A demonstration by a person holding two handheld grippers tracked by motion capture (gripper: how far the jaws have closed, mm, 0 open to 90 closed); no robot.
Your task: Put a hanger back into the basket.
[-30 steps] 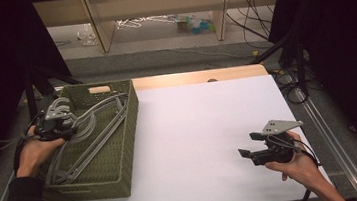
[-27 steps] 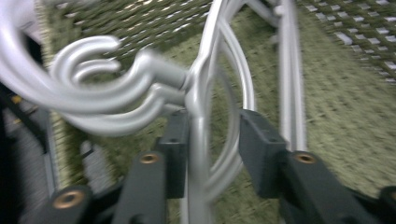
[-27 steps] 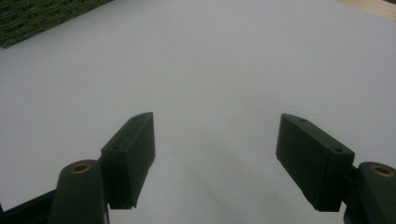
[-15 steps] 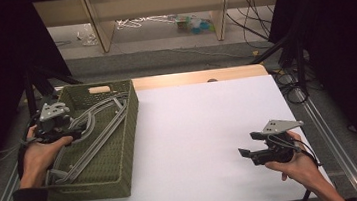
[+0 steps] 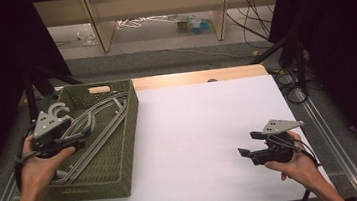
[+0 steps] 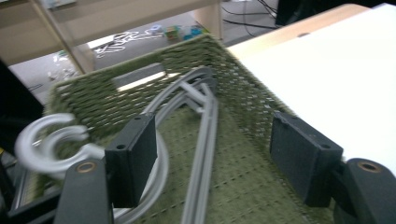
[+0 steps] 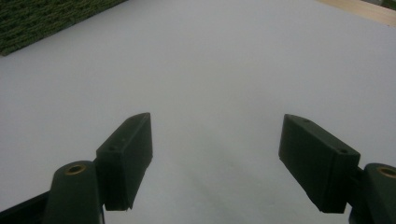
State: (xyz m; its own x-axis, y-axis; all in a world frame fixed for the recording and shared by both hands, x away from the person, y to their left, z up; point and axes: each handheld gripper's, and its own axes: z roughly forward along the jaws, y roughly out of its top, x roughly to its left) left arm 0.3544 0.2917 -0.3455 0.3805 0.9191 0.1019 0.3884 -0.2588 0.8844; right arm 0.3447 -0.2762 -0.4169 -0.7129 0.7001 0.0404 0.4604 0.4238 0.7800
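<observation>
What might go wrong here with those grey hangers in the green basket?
The hangers lie overlapped, so lifting one might drag another along. Their hooks curl beside the left gripper, whose jaws have just been opening with nothing pinched, and might snag a jaw or the basket weave. The right gripper hangs open far off, too distant to steady anything.

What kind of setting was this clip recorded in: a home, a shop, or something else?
Most likely a lab or data-collection workspace. The white table is ringed by black curtains, cables trail over the floor behind it, and the only props are a green woven basket of grey hangers.
</observation>
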